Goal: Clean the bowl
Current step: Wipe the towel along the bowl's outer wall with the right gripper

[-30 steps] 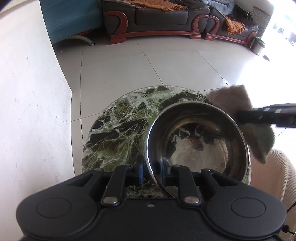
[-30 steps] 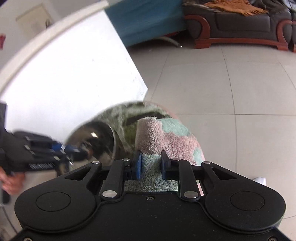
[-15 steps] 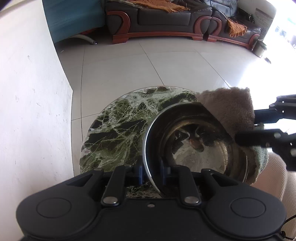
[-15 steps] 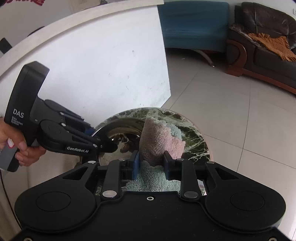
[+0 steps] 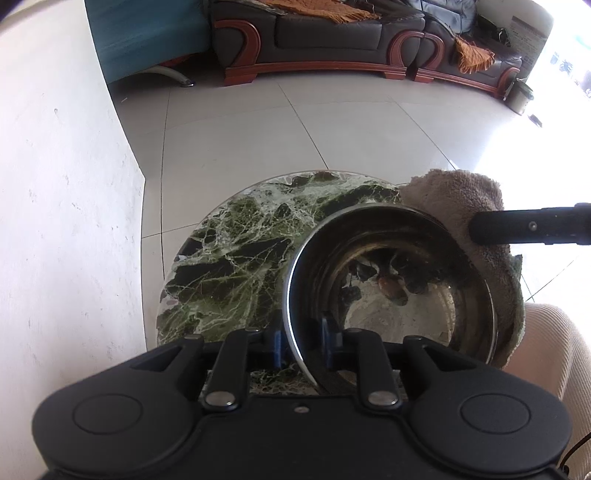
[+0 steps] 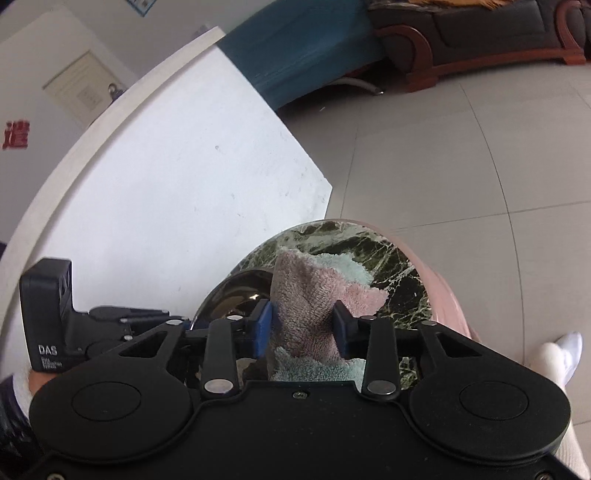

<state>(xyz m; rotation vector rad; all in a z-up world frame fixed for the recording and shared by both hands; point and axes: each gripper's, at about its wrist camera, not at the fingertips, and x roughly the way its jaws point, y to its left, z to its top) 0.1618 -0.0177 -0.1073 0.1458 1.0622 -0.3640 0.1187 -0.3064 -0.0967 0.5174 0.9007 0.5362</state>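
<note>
A shiny steel bowl (image 5: 388,288) is tilted on edge over the round green marble table (image 5: 236,258). My left gripper (image 5: 301,343) is shut on its near rim, one pad inside and one outside. A fuzzy pink and mint cloth (image 6: 306,291) is pinched between the pads of my right gripper (image 6: 303,317), whose jaws are closing on it. In the left wrist view the cloth (image 5: 454,199) lies against the bowl's far right rim and outer wall, with a right finger (image 5: 528,225) across it. The right wrist view shows the bowl (image 6: 236,295) just left of the cloth.
A white curved wall (image 5: 62,221) stands close on the left of the table. Tiled floor (image 5: 258,129) spreads beyond, with a dark sofa (image 5: 332,33) at the back. A person's trouser leg (image 5: 546,354) is at the lower right, and a white sock (image 6: 561,354) shows beside the table.
The right gripper with the cloth has shifted along the bowl's far right rim and rolled; its jaws widened, then narrowed on the cloth. Bowl and left gripper stayed put.
</note>
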